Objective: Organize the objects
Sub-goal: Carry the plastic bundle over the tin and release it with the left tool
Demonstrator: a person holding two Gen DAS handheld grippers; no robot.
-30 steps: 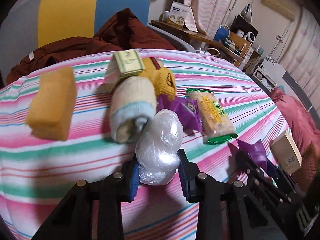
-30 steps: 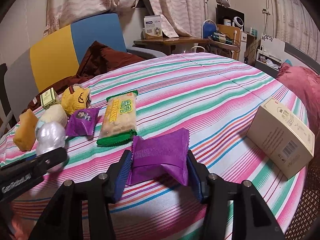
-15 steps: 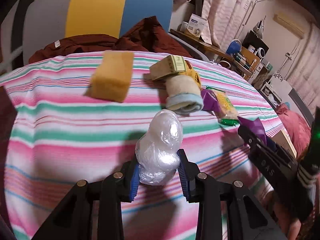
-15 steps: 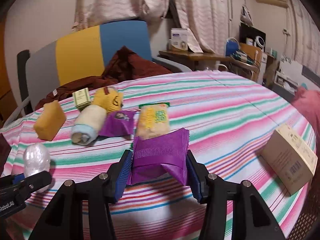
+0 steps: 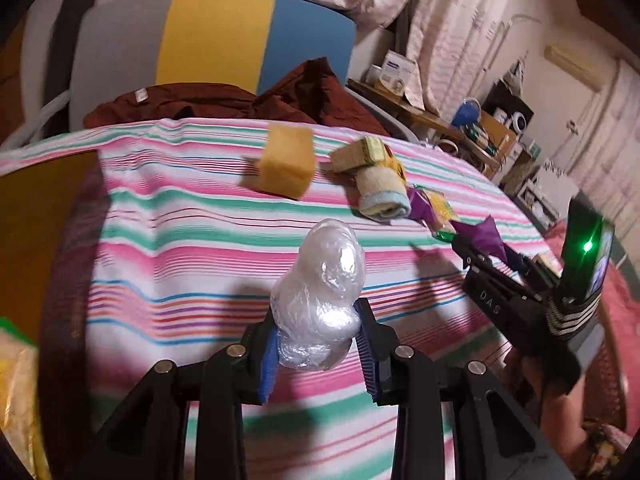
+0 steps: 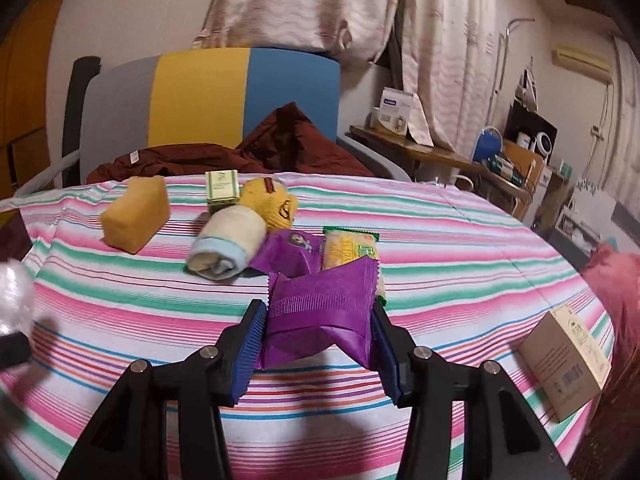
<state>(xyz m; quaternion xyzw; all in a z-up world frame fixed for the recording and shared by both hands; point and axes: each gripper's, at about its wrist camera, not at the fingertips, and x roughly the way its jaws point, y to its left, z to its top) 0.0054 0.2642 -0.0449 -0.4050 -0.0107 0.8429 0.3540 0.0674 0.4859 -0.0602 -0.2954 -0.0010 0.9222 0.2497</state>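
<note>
The left gripper point(image 5: 318, 344) is pointing down at a slant, its blue pads clamping a clear plastic-wrapped bundle point(image 5: 320, 296) held clear of the striped cloth. The right gripper point(image 6: 320, 344) is also tilting downward, its jaws having just been closing, and is pinching a purple snack packet point(image 6: 324, 312) between its ribbed pads. It is showing at the right edge of the left wrist view.

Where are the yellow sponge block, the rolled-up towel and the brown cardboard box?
yellow sponge block point(image 6: 134, 216), right wrist view, on its front face.
rolled-up towel point(image 6: 232, 240), right wrist view, on the cream middle of the roll.
brown cardboard box point(image 6: 560, 360), right wrist view, on its brown side face.
</note>
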